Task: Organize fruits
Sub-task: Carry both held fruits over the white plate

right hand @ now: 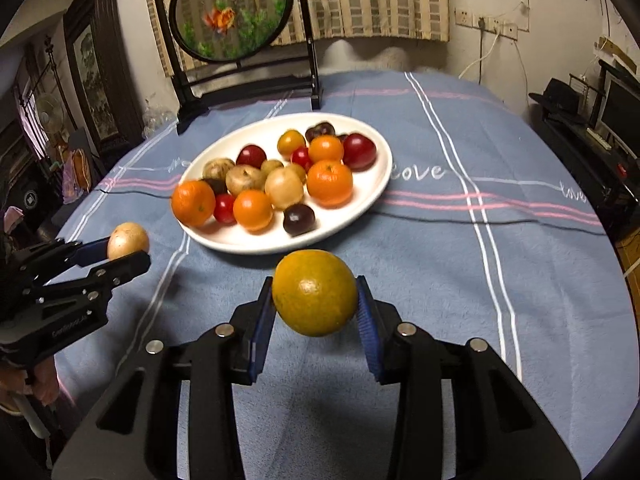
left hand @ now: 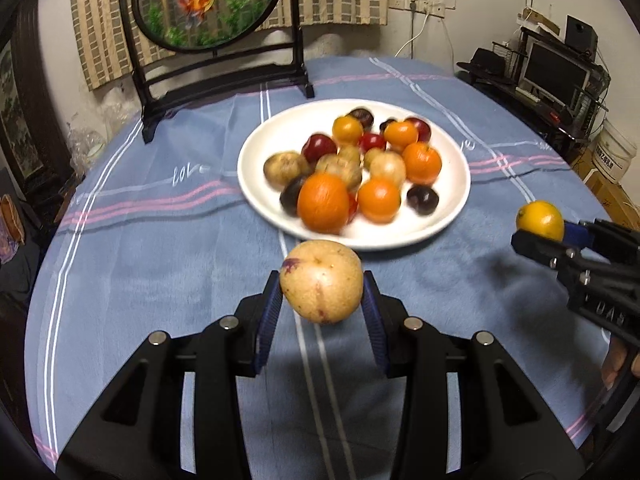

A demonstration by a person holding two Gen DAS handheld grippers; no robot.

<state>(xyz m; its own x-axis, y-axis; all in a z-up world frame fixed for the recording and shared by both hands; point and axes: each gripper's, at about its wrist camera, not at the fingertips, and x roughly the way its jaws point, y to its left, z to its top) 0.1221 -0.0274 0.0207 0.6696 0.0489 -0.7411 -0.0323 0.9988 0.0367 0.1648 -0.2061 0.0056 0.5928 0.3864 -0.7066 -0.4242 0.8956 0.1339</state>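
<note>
From the left wrist view, the left gripper (left hand: 323, 300) pinches a tan fruit (left hand: 321, 281) above the blue tablecloth (left hand: 160, 260), just short of the white plate (left hand: 452, 204) at twelve o'clock, already heaped with oranges, plums and tan fruit, so the sorting looks well along. From the right wrist view, the right gripper (right hand: 316, 308) pinches a yellow-green orange (right hand: 315, 292) near the plate's six o'clock rim, the left gripper at nine o'clock. Both fruits look still to be placed; a framed goldfish screen (right hand: 232, 12) stands behind, blocking nothing.
</note>
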